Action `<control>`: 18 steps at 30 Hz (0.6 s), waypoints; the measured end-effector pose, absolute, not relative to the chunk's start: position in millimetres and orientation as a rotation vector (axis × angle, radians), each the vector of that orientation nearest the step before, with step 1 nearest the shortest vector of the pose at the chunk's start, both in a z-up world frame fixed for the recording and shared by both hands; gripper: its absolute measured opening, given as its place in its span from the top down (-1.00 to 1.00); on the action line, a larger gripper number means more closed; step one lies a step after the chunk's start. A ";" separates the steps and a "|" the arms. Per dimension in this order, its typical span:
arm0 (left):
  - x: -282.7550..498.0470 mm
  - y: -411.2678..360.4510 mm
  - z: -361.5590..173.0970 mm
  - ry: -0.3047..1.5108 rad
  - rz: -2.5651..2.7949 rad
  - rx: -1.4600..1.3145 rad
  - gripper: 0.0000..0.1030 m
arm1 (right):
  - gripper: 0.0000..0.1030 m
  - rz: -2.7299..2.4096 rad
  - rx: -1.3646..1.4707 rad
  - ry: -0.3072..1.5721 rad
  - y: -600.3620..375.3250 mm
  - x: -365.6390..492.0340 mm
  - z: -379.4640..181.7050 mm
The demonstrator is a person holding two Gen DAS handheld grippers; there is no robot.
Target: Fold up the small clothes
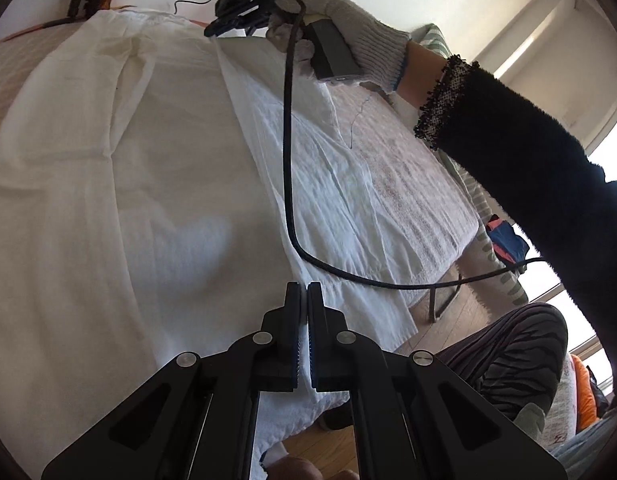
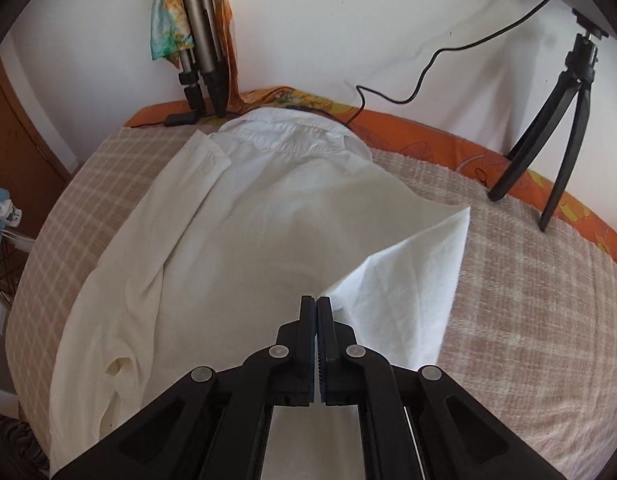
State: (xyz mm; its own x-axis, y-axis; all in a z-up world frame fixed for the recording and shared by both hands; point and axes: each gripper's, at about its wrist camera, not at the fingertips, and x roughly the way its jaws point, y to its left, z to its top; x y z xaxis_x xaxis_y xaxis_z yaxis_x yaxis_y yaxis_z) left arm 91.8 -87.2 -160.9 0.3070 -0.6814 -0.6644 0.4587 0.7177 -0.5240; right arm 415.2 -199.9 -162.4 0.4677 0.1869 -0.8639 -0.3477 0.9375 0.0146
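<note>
A white collared shirt [image 2: 248, 216] lies spread on a checked beige cloth [image 2: 528, 300], collar at the far end. My right gripper [image 2: 316, 300] is shut on the shirt's right edge, and a flap [image 2: 412, 272] of it hangs folded over beside the jaws. In the left wrist view the same shirt [image 1: 148, 184] fills the frame. My left gripper [image 1: 303, 286] is shut on its hem near the table's near edge. The other gripper [image 1: 244, 12], held by a gloved hand [image 1: 348, 24], shows at the shirt's far end.
A black cable [image 1: 288, 160] trails across the shirt. Two tripods [image 2: 560, 128] [image 2: 200, 52] stand at the back on an orange cloth [image 2: 428, 132]. A wall [image 2: 348, 20] is behind. A person's knee [image 1: 508, 344] and wooden floor [image 1: 316, 444] lie below the table edge.
</note>
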 end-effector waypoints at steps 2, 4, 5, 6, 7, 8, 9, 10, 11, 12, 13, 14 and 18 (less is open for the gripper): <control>90.5 -89.1 -160.3 1.002 -0.761 -0.229 0.96 | 1.00 0.344 -0.159 1.054 -200.8 417.1 -174.0; 89.0 -90.3 -158.1 0.997 -0.759 -0.210 0.94 | 0.60 0.320 -0.155 1.052 -206.1 415.4 -174.8; 88.1 -89.9 -155.7 0.991 -0.753 -0.198 0.90 | 0.46 0.324 -0.133 1.048 -210.7 412.4 -170.5; 86.8 -88.1 -152.3 0.979 -0.745 -0.183 0.87 | 0.43 0.334 -0.107 1.028 -216.2 407.3 -162.6; 84.8 -86.5 -149.1 0.964 -0.740 -0.174 0.86 | 0.43 0.339 -0.091 1.002 -222.3 401.6 -152.2; 83.4 -83.7 -146.3 0.949 -0.732 -0.168 0.85 | 0.43 0.338 -0.076 0.975 -229.8 394.6 -140.5; 81.6 -82.7 -143.1 0.934 -0.724 -0.168 0.85 | 0.41 0.338 -0.049 0.950 -238.9 387.3 -128.4; 80.1 -80.9 -139.3 0.920 -0.721 -0.169 0.85 | 0.41 0.342 -0.016 0.926 -248.7 379.2 -116.8; 79.1 -80.5 -136.5 0.910 -0.719 -0.163 0.85 | 0.41 0.339 0.016 0.902 -260.8 368.8 -105.0; 76.2 -81.1 -132.5 0.893 -0.715 -0.151 0.85 | 0.40 0.334 0.043 0.880 -272.4 357.5 -93.7; 74.4 -81.7 -129.4 0.876 -0.716 -0.143 0.85 | 0.38 0.336 0.070 0.857 -285.4 344.5 -83.1; 71.6 -84.0 -126.5 0.858 -0.718 -0.132 0.85 | 0.36 0.339 0.097 0.838 -297.7 331.2 -74.2; 58.1 -106.8 -119.0 0.823 -0.755 -0.079 0.82 | 0.26 0.316 0.148 0.771 -342.4 274.0 -46.3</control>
State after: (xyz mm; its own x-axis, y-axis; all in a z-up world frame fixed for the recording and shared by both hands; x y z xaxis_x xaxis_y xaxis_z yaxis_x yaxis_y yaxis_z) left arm 58.1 -106.8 -119.0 0.4387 -0.6364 -0.6344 0.5780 0.7405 -0.3430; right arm 274.0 -342.4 -46.3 0.6735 0.3331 -0.6599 -0.2253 0.9427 0.2459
